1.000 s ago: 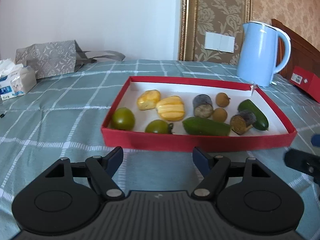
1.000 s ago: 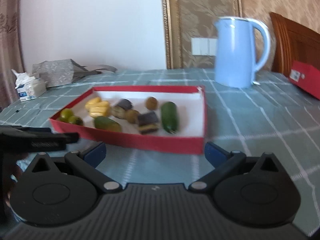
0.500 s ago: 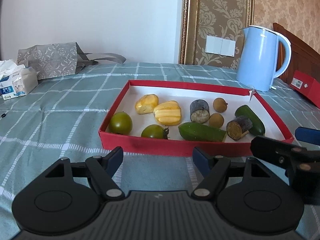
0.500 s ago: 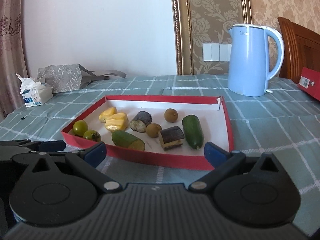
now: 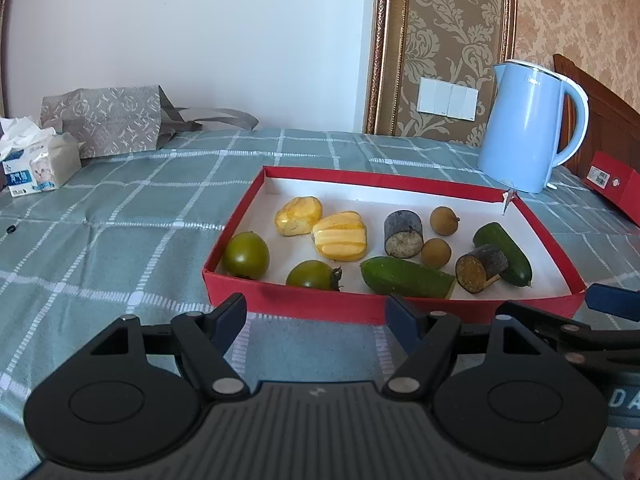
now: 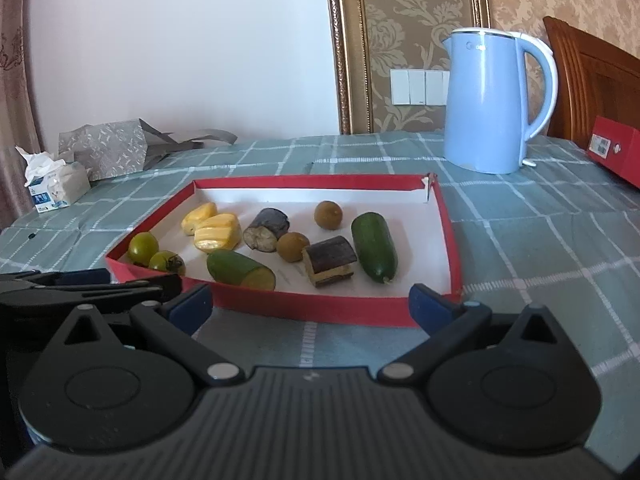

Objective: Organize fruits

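A shallow red tray [image 5: 380, 178] with a white floor lies on the checked cloth just past both grippers. In it are two green tomatoes [image 5: 245, 255], two yellow fruit pieces [image 5: 340, 236], two dark cut stubs [image 5: 403, 234], two brown longans [image 5: 444, 220] and two cucumber pieces [image 5: 406, 278]. My left gripper [image 5: 316, 312] is open and holds nothing, its tips just short of the tray's near wall. My right gripper [image 6: 308, 302] is also open and holds nothing, in front of the tray [image 6: 312, 180] and close beside the left gripper [image 6: 100, 284].
A blue kettle [image 5: 528, 128] stands behind the tray's far right corner. A red box [image 5: 612, 188] lies at the right edge before a wooden chair back. A grey patterned bag [image 5: 104, 120] and a tissue pack [image 5: 36, 164] sit at the far left.
The right gripper has slid leftward, further into the left wrist view, and now sits next to the left gripper. The left gripper has hardly moved. Nothing in the tray has shifted.
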